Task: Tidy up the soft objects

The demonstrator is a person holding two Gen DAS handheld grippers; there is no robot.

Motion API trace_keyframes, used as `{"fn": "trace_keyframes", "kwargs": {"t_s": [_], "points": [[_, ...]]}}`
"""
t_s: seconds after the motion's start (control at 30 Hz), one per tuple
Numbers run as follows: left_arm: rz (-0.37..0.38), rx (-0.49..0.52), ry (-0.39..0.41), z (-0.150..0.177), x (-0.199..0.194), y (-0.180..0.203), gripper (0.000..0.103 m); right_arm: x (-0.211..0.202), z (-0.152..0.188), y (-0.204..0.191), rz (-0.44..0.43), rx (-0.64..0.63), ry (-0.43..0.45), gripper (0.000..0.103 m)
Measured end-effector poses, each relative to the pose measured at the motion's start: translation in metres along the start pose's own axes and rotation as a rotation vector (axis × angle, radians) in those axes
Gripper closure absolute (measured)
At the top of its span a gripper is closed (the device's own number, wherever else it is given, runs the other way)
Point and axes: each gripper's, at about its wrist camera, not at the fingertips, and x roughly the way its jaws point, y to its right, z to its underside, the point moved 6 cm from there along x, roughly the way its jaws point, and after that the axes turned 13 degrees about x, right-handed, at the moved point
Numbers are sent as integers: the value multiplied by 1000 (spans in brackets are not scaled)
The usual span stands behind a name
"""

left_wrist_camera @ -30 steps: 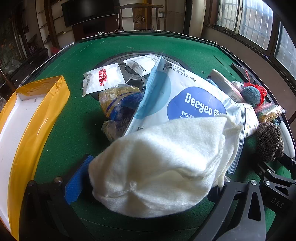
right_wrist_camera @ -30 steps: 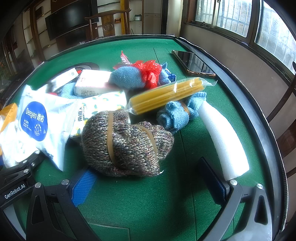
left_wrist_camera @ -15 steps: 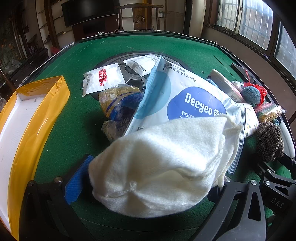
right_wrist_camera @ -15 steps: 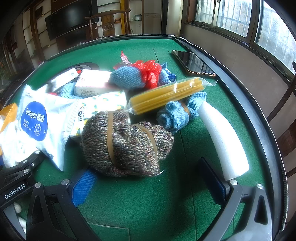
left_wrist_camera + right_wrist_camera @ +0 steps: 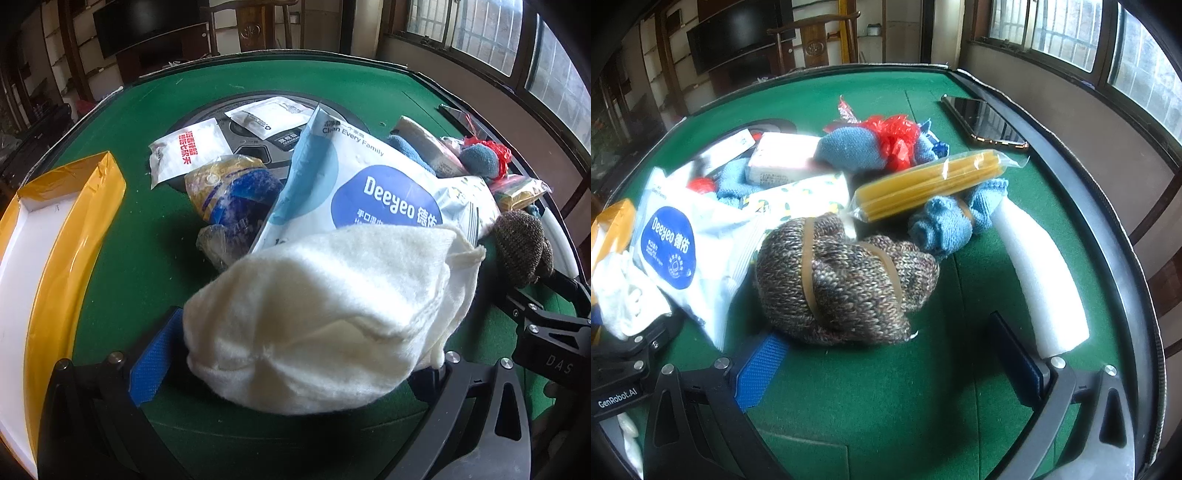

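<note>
Left gripper clamps white cloth, probably lifted off green table; yellow-edged tray at far left. Right gripper spread wide, empty, just short of brown knit bundle.

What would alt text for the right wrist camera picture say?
An open two-finger claw faces a brown knitted bundle bound with rubber bands on a green table. Behind lie blue knitted pieces, packaged spaghetti, a wipes pack and a white foam tube.
</note>
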Motion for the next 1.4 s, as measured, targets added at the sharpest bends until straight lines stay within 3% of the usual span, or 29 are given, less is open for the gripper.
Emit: {"fn": "trace_keyframes", "kwargs": {"t_s": [0.33, 0.47, 0.57, 0.67, 0.7, 0.77, 0.8, 0.83, 0.87, 0.9, 1.07, 1.2, 1.4], "points": [[-3, -4, 1, 7, -4, 0, 0, -4, 7, 2, 30, -2, -52, 1], [-3, -4, 1, 7, -5, 0, 0, -16, 5, 7, 119, 11, -38, 1], [-3, -4, 1, 7, -5, 0, 0, -49, -3, 12, 135, 4, 68, 1], [-3, -4, 1, 7, -5, 0, 0, -103, -16, 16, 110, 26, 268, 1], [-3, -4, 1, 7, -5, 0, 0, -128, -21, 18, 83, 41, 390, 1], [-3, -4, 1, 7, -5, 0, 0, -158, -25, 17, -32, 64, 527, 1], [-3, -4, 1, 7, -5, 0, 0, -159, -27, 17, -107, 77, 518, 1], [-3, -4, 1, 7, -5, 0, 0, -148, -30, 18, -142, 91, 439, 1], [-3, -4, 1, 7, -5, 0, 0, -132, -33, 19, -125, 107, 354, 1], [-3, -4, 1, 7, -5, 0, 0, -122, -36, 22, -94, 122, 335, 1], [-3, -4, 1, 7, -5, 0, 0, -105, -59, 31, 3, 168, 374, 1], [-3, -4, 2, 7, -5, 0, 0, -109, -70, 23, 70, 125, 451, 1], [-2, -4, 2, 7, -5, 0, 0, -84, -72, 27, 134, 178, 518, 1]]}}
